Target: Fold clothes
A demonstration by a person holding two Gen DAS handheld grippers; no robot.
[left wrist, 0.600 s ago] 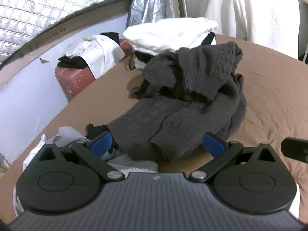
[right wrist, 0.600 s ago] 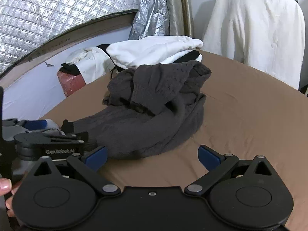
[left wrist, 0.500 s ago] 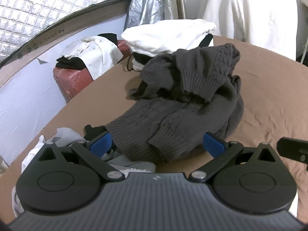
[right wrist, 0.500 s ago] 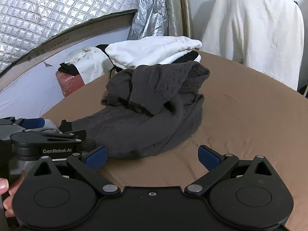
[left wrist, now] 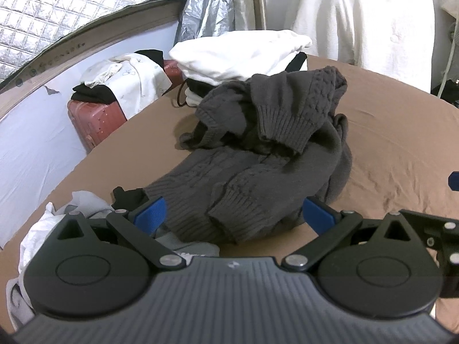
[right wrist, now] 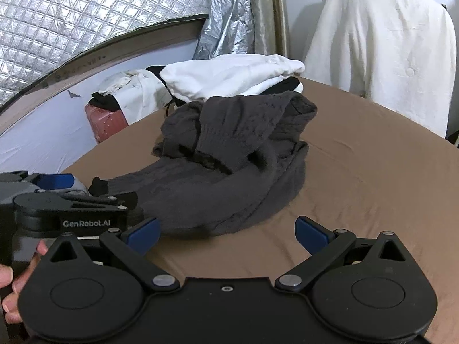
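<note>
- Ahead of you a brown sheet (right wrist: 373, 172) covers the bed; it is lightly creased
- To your left, quilted silver insulation (right wrist: 71, 23) lines the wall above a pale panel (left wrist: 31, 154)
- A red suitcase (left wrist: 94, 120) stands beside the bed
- At the back, a white cover (right wrist: 387, 43) drapes over furniture; lighting is even, indoor
</note>
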